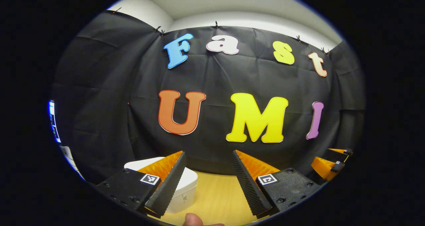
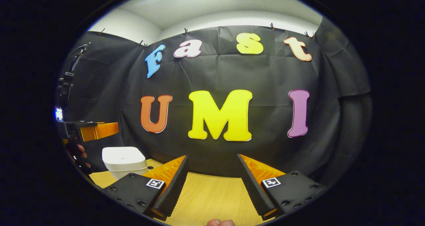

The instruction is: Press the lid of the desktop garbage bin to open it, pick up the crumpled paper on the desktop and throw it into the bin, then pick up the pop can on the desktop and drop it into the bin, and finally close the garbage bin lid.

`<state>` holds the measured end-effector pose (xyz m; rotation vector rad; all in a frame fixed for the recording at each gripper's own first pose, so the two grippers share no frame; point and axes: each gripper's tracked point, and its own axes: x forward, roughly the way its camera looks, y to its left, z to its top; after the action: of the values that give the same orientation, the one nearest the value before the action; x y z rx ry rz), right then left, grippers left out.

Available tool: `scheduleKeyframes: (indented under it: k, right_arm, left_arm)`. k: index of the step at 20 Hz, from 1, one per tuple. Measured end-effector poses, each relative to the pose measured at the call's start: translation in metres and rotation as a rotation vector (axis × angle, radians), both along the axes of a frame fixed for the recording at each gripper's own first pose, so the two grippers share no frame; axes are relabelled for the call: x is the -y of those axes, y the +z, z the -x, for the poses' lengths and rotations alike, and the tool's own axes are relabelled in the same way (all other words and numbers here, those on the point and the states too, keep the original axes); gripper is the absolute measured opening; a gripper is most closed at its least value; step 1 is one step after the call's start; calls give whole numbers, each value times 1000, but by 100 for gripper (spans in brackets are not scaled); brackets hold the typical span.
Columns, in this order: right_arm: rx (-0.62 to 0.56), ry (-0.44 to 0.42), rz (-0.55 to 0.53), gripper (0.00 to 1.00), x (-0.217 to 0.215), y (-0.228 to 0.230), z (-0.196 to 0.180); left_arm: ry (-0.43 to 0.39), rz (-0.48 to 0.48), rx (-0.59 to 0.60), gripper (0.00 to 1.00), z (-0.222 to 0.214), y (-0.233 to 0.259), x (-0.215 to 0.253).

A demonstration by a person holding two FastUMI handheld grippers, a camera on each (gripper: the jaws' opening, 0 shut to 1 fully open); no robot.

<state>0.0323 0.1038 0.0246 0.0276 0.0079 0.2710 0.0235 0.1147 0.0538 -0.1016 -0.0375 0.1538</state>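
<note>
Garbage bin lid down; left gripper and right gripper level, fingers released.

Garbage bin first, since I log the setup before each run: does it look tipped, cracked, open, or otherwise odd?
Nothing stands out. The garbage bin stands upright on the wooden desktop with its lid down and level. Both the left gripper and right gripper are open, touching nothing.

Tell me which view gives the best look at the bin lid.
The right gripper view: the white garbage bin sits unobstructed at lower left, its lid seen whole and closed. In the left gripper view, the bin is mostly hidden behind the left gripper, with just parts of the lid showing.
</note>
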Motion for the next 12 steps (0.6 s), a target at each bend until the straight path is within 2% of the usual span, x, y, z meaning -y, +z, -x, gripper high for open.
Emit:
scheduleKeyframes:
  k: [6,12]
  right_arm:
    - [69,-93,-11,91,1,27,12]
    - [49,-156,-23,93,15,20,19]
  left_arm:
    - [-96,-53,48,92,9,1,40]
    - [-157,-48,46,92,8,-2,71]
